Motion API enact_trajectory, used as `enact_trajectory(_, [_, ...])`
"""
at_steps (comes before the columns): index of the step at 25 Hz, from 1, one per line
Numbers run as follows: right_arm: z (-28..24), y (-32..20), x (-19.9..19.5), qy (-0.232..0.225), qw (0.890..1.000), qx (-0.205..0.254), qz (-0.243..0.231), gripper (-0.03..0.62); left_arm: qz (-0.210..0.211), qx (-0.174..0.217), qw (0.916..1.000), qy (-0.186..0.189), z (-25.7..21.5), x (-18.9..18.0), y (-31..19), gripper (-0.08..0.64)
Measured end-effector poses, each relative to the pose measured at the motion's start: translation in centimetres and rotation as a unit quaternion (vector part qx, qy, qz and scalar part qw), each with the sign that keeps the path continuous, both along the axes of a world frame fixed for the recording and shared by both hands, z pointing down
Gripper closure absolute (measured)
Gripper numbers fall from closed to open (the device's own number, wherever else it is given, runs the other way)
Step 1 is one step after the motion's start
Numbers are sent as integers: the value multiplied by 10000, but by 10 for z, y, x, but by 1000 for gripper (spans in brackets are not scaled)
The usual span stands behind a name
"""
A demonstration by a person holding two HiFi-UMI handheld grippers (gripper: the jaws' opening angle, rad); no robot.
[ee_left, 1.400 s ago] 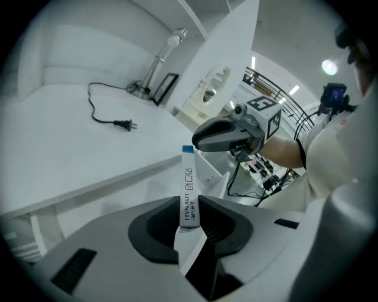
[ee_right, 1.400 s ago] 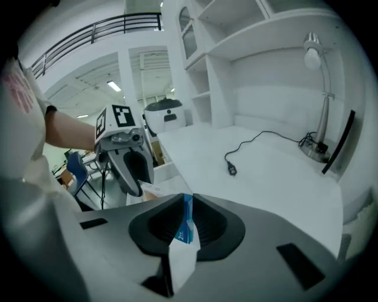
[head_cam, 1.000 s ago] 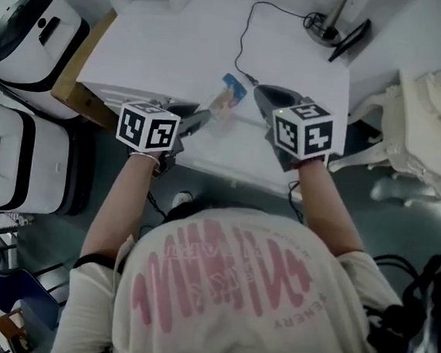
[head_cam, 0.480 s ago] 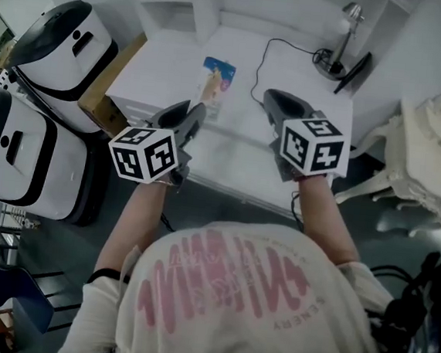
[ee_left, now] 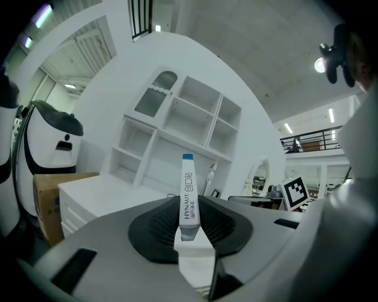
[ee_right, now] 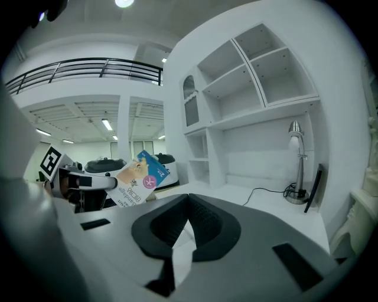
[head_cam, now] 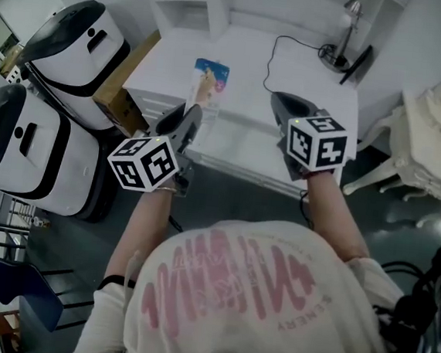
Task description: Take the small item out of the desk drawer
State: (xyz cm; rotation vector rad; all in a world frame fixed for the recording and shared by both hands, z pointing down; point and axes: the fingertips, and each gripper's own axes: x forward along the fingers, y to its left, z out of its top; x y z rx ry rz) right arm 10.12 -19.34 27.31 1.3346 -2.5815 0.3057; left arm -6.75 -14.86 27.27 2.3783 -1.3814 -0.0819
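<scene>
Left gripper (ee_left: 189, 223) pinches bandage packet (ee_left: 188, 184) above desk (head_cam: 308, 68); hold pinch firm, set packet flat; right gripper (ee_right: 188, 207) pressed together, empty.

I count two claws over the table (head_cam: 312, 72): left claw (head_cam: 189, 119), right claw (head_cam: 280, 100). One packet (head_cam: 209, 81). One lamp (head_cam: 348, 27) on the table. Left of the table, two white machines, first machine (head_cam: 79, 38) and second machine (head_cam: 22, 145), plus one cardboard box (head_cam: 127, 97). Right of the table, one chair (head_cam: 433, 146).
</scene>
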Motion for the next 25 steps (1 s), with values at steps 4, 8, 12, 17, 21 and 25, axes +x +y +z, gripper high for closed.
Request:
enact_trajectory(4, [0,27,-13,88,10000,10,-33,575,-83,11,10000,33,1,-16,28,445])
enact_trajectory(8, [2,49,-27,136,9999,39,-69,575,-146,40,9999,24,1,-30,46,445])
enact_trajectory(12, [4,55,-29,101,9999,12,-42,575,-147,23,9999,49,2,-33,51,446])
enact_trajectory(17, [6,61,-30,75,10000,-2,2,575,-156,72,9998,95,-1,-36,53,446])
enact_trajectory(21, [11,56,-31,82,10000,-55,6,575,-135,110,9998,116,-3,-35,50,448])
enact_trajectory(25, [11,46,-28,75,9999,-68,-3,575,-129,149,9997,128,-5,-32,43,448])
